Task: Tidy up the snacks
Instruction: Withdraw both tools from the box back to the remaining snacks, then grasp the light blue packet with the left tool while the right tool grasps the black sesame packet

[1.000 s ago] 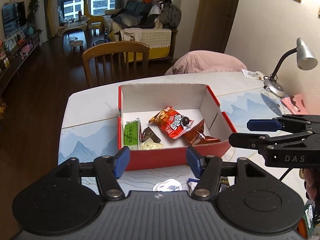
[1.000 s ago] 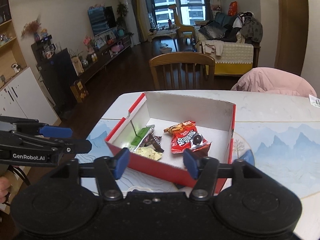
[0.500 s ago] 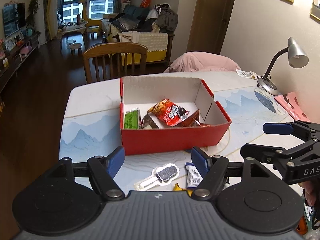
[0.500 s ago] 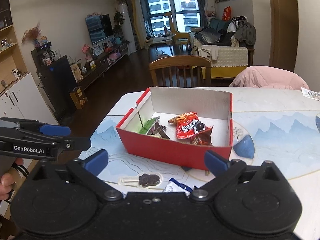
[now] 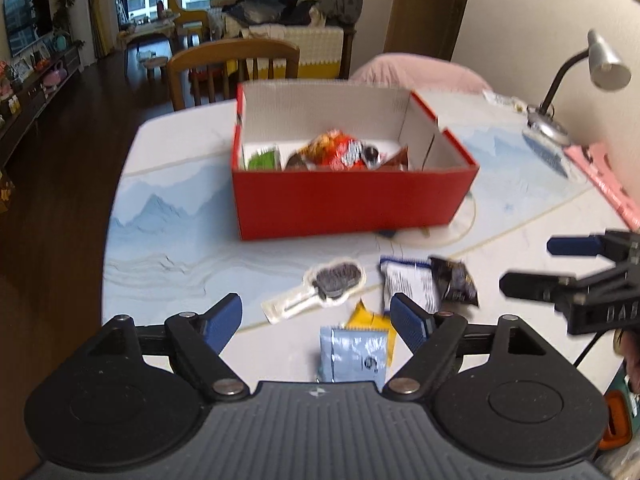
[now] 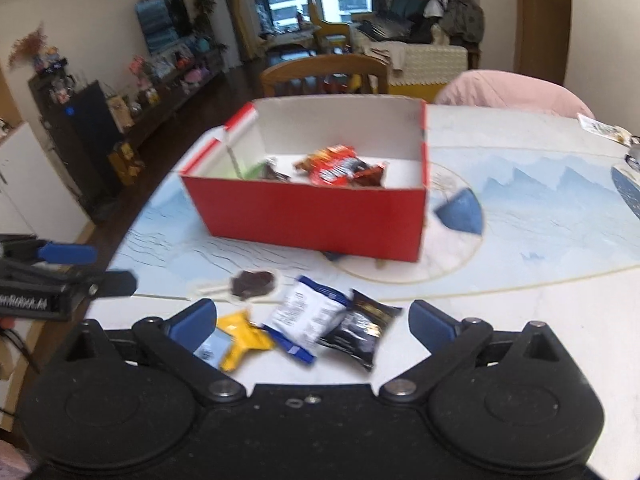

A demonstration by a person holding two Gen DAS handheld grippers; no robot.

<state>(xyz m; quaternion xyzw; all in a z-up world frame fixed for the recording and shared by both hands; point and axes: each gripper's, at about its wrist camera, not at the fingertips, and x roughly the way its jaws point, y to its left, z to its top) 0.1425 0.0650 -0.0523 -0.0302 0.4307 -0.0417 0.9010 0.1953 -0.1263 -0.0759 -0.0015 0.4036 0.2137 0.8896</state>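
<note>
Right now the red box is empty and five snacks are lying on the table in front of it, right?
Not quite. The red box is not empty: the left wrist view shows several snack packets inside it. The rest holds: five snacks lie on the table in front of it.

White capitals "DAS" stand on the black body of the right gripper (image 5: 560, 264), seen at 3 o'clock in the left wrist view; the letters are smeared and run off the frame edge. In the right wrist view, at 9 o'clock, the black body of the left gripper (image 6: 96, 270) carries a white line of lettering, too blurred to read for certain. The red snack packet (image 5: 340, 152) in the red cardboard box (image 5: 352, 200) and the white-and-blue packet (image 6: 306, 314) on the desk (image 6: 520, 240) bear print, all of it illegible.
</note>
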